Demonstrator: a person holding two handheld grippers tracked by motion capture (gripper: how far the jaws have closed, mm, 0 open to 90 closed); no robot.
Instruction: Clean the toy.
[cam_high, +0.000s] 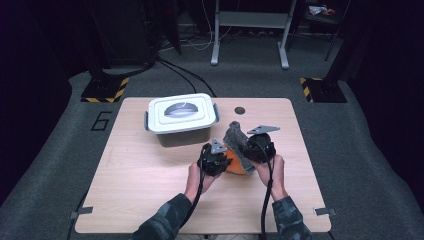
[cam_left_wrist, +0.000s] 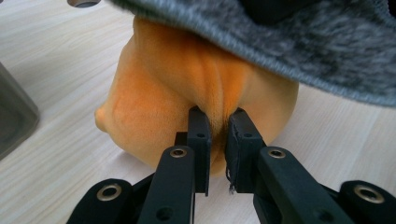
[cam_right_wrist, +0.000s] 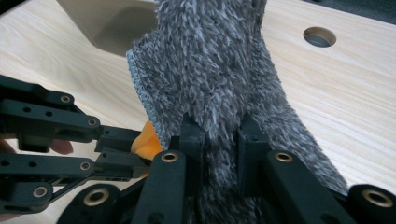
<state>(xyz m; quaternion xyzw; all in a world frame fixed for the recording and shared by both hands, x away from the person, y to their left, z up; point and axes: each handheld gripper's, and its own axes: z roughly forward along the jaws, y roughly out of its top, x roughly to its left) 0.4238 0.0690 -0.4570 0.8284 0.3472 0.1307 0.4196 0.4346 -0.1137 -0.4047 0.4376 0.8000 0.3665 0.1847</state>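
Observation:
An orange plush item (cam_left_wrist: 187, 88) rests on the wooden table (cam_high: 150, 175), half covered by a fuzzy grey cloth (cam_right_wrist: 219, 74). My left gripper (cam_left_wrist: 218, 133) is shut on a pinched fold of the orange plush (cam_high: 234, 164). My right gripper (cam_right_wrist: 219, 140) is shut on the grey cloth (cam_high: 236, 137), which stands up between its jaws and drapes over the plush (cam_right_wrist: 145, 140). In the high view both grippers, left (cam_high: 216, 159) and right (cam_high: 260, 145), sit close together at the table's middle.
A grey storage box with a white latched lid (cam_high: 182, 117) stands behind and left of the grippers. A round cable hole (cam_high: 240, 110) sits near the table's far edge. Bare wood lies to the left and front.

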